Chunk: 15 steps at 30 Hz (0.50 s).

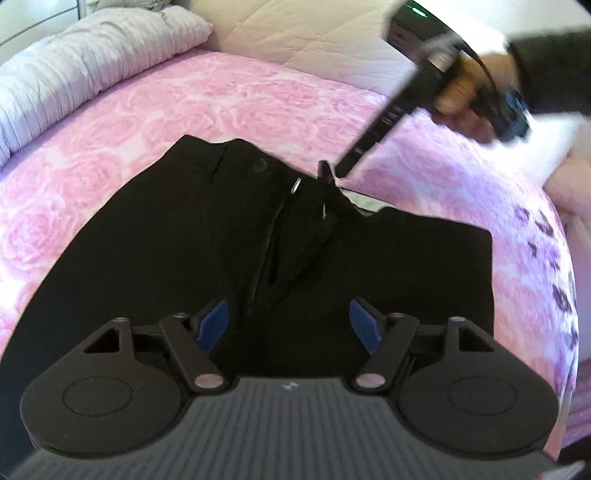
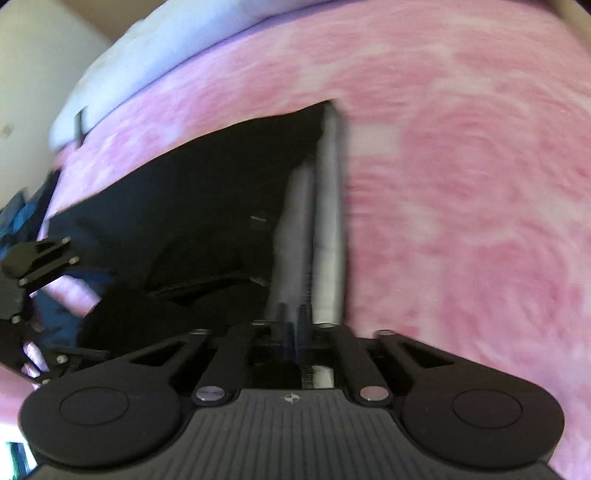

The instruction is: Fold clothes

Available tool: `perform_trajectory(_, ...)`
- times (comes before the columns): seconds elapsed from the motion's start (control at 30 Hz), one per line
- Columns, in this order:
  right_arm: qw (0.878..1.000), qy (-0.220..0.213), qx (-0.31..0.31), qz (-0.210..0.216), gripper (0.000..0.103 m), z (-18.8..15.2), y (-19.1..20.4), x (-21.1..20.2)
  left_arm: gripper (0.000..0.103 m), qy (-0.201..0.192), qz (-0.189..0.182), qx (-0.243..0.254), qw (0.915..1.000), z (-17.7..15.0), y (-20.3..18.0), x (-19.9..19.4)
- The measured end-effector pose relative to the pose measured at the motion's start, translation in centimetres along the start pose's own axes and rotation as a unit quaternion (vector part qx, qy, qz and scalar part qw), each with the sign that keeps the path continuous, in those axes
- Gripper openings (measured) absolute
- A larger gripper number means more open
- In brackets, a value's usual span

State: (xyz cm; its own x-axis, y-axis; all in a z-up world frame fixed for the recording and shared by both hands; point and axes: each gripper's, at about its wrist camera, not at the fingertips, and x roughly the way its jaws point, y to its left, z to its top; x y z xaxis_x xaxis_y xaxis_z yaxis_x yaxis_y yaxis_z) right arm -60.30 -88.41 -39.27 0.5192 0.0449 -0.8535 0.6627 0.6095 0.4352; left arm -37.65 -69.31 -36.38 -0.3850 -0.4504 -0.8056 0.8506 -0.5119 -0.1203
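Observation:
Black trousers (image 1: 184, 229) lie flat on the pink bedspread with the waist at the far end and the fly open, a metal button (image 1: 296, 184) showing. My left gripper (image 1: 288, 306) hovers open over the trousers below the fly, its blue pads wide apart and nothing between them. My right gripper (image 1: 328, 171) reaches down from the upper right, held by a hand (image 1: 465, 99). Its tips pinch the waistband beside the button, and the cloth puckers up toward them. In the blurred right wrist view the grey fingers (image 2: 328, 192) lie close together, the gripper (image 2: 328, 114) ending at the edge of the trousers (image 2: 203, 192).
The pink rose-patterned bedspread (image 1: 258, 103) surrounds the trousers. A grey-white ribbed pillow (image 1: 74, 66) lies at the far left, and a quilted white surface (image 1: 314, 33) rises behind the bed. The bed's edge drops off at the right (image 1: 569, 295).

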Motion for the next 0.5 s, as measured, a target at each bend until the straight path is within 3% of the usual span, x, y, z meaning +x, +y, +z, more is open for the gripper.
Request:
perform_trajectory(0.1, 0.998, -0.034, 0.041, 0.023, 0.022, -2.6, -0.7, -0.7, 0.069, -0.015, -0.004, -0.007, 0.9999, 1.0, 1.2, 0.2)
perform_trajectory(0.13, 0.998, -0.041, 0.043, 0.032, 0.028, -3.8, -0.5, -1.0, 0.070, -0.021, -0.006, -0.007, 0.9997, 1.4, 1.6, 0.3)
perform_trajectory(0.17, 0.997, -0.043, 0.043, 0.039, 0.040, -4.9, -0.3, -1.0, 0.070, -0.023, -0.004, -0.003, 0.9997, 1.7, 1.9, 0.4)
perform_trajectory(0.2, 0.997, -0.044, 0.043, 0.044, 0.042, -5.9, -0.1, -1.0, 0.071, -0.024, -0.002, 0.001, 0.9997, 2.0, 2.2, 0.5)
perform_trajectory(0.33, 0.997, -0.040, 0.043, 0.050, 0.043, -7.3, 0.1, 0.0, 0.071, -0.019, 0.008, 0.005, 0.9998, 2.6, 3.3, 1.0)
perform_trajectory(0.5, 0.993, -0.105, 0.025, 0.049, 0.043, -5.4, 0.4, 0.3, 0.073, -0.016, 0.013, 0.012, 0.9997, 2.5, 3.2, 1.3)
